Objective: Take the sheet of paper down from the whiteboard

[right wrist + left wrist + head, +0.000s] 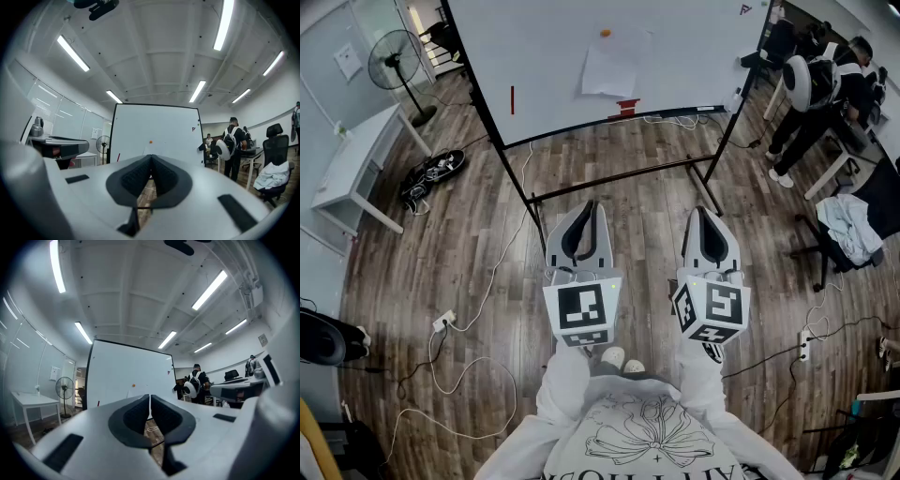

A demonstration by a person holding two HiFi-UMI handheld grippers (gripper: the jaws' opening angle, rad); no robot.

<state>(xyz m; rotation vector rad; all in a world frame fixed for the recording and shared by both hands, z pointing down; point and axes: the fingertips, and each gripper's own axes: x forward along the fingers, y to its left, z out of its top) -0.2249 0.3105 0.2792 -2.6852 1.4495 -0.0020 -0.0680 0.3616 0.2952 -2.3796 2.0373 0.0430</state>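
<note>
A white sheet of paper (pixel 612 67) hangs on the whiteboard (pixel 544 66), held by an orange magnet (pixel 606 33) at its top. The board stands well ahead of me across the wooden floor. My left gripper (pixel 584 208) and right gripper (pixel 708 215) are held level side by side, both pointing at the board and far short of it. Both are shut with nothing between the jaws. In the left gripper view the board (pixel 126 376) and the magnet (pixel 133 386) show beyond the closed jaws; in the right gripper view the magnet (pixel 150 141) sits just above the jaw tips.
A red marker (pixel 513 98) and a red eraser (pixel 626 106) are on the board. The board's black frame legs (pixel 619 176) spread over the floor. A fan (pixel 397 60) and white table (pixel 356 159) stand left; people (pixel 811 89) and a chair (pixel 853 225) right. Cables (pixel 478 291) lie around.
</note>
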